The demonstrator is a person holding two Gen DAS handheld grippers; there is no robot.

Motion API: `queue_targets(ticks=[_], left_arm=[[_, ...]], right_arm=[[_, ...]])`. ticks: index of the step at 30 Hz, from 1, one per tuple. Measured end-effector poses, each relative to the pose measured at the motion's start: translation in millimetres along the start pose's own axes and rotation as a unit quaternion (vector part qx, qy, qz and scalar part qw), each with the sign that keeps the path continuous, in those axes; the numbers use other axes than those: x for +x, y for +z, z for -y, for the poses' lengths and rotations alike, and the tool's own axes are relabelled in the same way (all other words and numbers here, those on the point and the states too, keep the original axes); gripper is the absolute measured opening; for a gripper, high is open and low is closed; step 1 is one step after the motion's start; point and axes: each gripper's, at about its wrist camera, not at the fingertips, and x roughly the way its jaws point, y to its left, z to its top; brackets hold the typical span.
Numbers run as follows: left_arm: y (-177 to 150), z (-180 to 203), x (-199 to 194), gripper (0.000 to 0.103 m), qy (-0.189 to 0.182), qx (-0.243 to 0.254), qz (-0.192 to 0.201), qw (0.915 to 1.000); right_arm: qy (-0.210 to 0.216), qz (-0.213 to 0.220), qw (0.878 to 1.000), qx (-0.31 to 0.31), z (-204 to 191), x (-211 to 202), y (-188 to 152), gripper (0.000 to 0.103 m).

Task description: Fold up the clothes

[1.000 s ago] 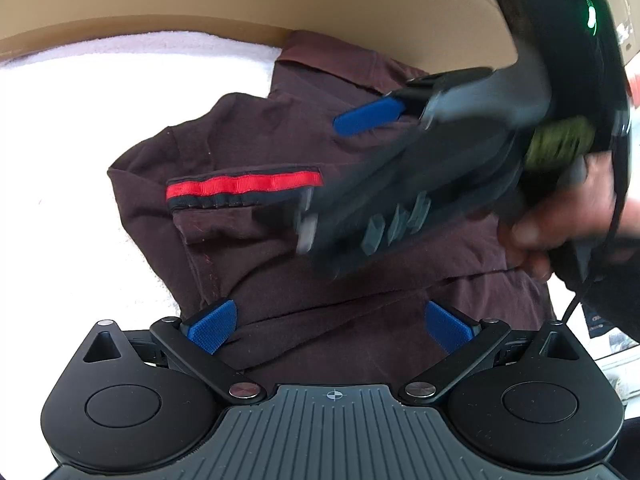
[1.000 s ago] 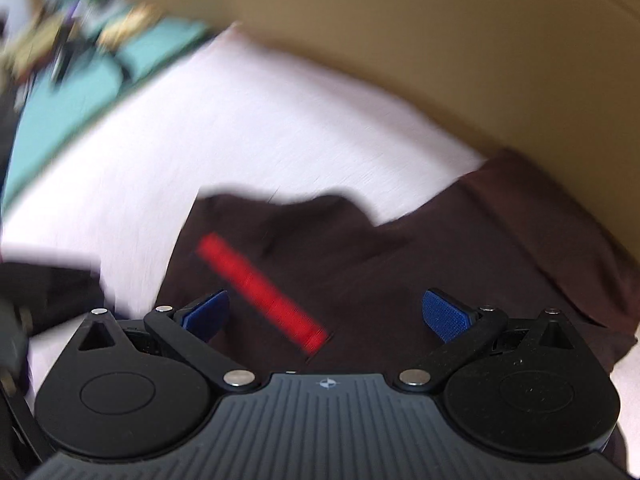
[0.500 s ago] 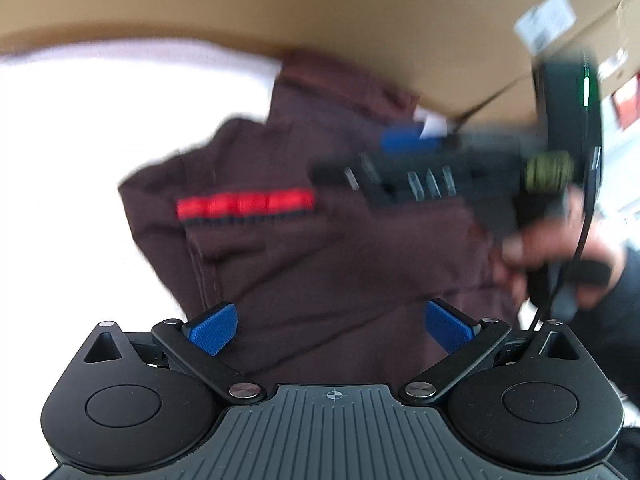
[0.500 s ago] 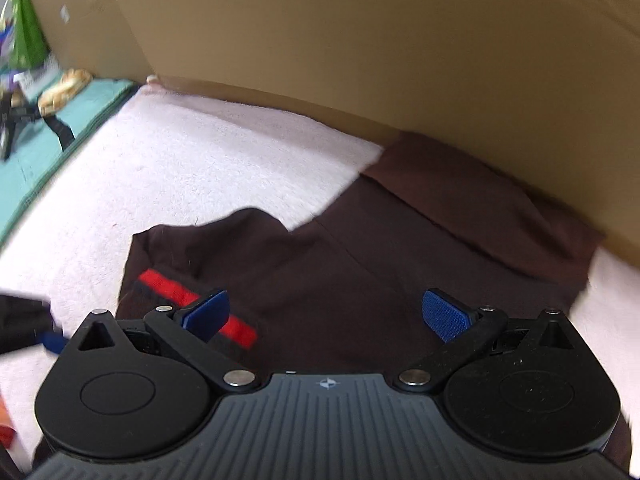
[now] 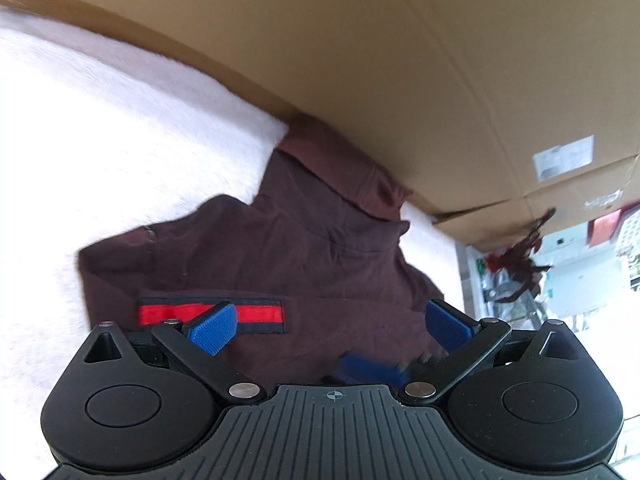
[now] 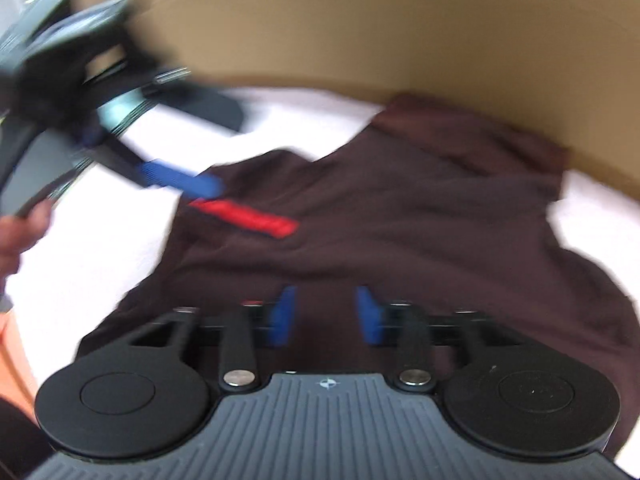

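Note:
A dark maroon shirt (image 5: pixel 320 256) with a red stripe (image 5: pixel 256 314) lies rumpled on a white fleecy cover (image 5: pixel 120 140). My left gripper (image 5: pixel 330 328) hangs open just above the shirt's near part, its left pad over the red stripe. In the right wrist view one of its blue fingers (image 6: pixel 180 180) shows close to the stripe (image 6: pixel 244 216), blurred. My right gripper (image 6: pixel 326 316) is over the shirt's near edge (image 6: pixel 400 240), its jaws closing. A narrow gap still shows between them, with dark cloth in it. One of its blue pads (image 5: pixel 372 364) shows low in the left wrist view.
A tall cardboard wall (image 5: pixel 400 80) stands right behind the shirt's collar (image 5: pixel 344 168). Shelves with clutter (image 5: pixel 560 272) lie beyond the cover's right end. A person's hand (image 6: pixel 16 236) holds the left gripper at the left.
The right gripper swung off the middle of the shirt to its near edge, and its jaws went from wide to narrow. The left gripper shifted, and the red stripe now lies by its left pad.

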Motion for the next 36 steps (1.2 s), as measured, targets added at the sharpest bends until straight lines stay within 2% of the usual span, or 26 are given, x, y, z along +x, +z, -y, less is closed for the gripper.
queue_targets(ticks=[4, 6, 10, 14, 16, 18, 20, 23, 25, 27, 29, 32, 34, 36], left_arm=[[1, -7, 22, 0.103, 0.007, -0.012, -0.024, 0.9996], [0, -18, 30, 0.103, 0.016, -0.025, -0.035, 0.9989], [-1, -38, 24, 0.103, -0.018, -0.055, -0.030, 0.9978], [4, -41, 24, 0.100, -0.019, -0.051, -0.044, 0.9975], [6, -39, 25, 0.099, -0.015, -0.042, -0.051, 0.9977], [7, -37, 26, 0.099, -0.011, -0.035, -0.056, 0.9978], [7, -37, 26, 0.100, -0.009, -0.032, -0.057, 0.9978], [6, -36, 27, 0.100, -0.008, -0.029, -0.058, 0.9978], [7, -35, 27, 0.100, -0.007, -0.028, -0.061, 0.9977], [7, -35, 28, 0.100, -0.007, -0.028, -0.063, 0.9976], [7, -36, 27, 0.100, -0.009, -0.028, -0.064, 0.9975], [7, -38, 27, 0.100, -0.014, -0.031, -0.064, 0.9973], [7, -38, 27, 0.100, -0.015, -0.033, -0.064, 0.9973], [7, -37, 27, 0.100, -0.013, -0.031, -0.065, 0.9974]], right_arm=[[0.028, -0.004, 0.999, -0.022, -25, 10, 3, 0.005], [0.034, -0.003, 0.999, -0.026, -31, 15, 7, 0.005], [0.048, -0.007, 0.999, -0.013, -33, 30, 24, 0.005], [0.080, -0.061, 0.995, -0.004, -40, 48, 32, 0.005], [0.122, -0.103, 0.987, -0.027, -53, 46, 26, 0.005], [0.144, -0.131, 0.979, -0.057, -67, 41, 17, 0.005], [0.133, -0.112, 0.983, -0.058, -70, 33, 18, 0.005], [0.110, -0.067, 0.992, -0.004, -53, 34, 40, 0.005], [0.096, -0.060, 0.993, 0.015, -44, 47, 51, 0.005], [0.106, -0.076, 0.991, 0.031, -41, 62, 51, 0.006], [0.117, -0.086, 0.989, 0.022, -50, 61, 45, 0.008], [0.179, -0.131, 0.975, 0.013, -64, 54, 30, 0.007], [0.170, -0.108, 0.979, 0.016, -64, 45, 29, 0.007], [0.157, -0.071, 0.984, 0.050, -53, 41, 37, 0.008]])
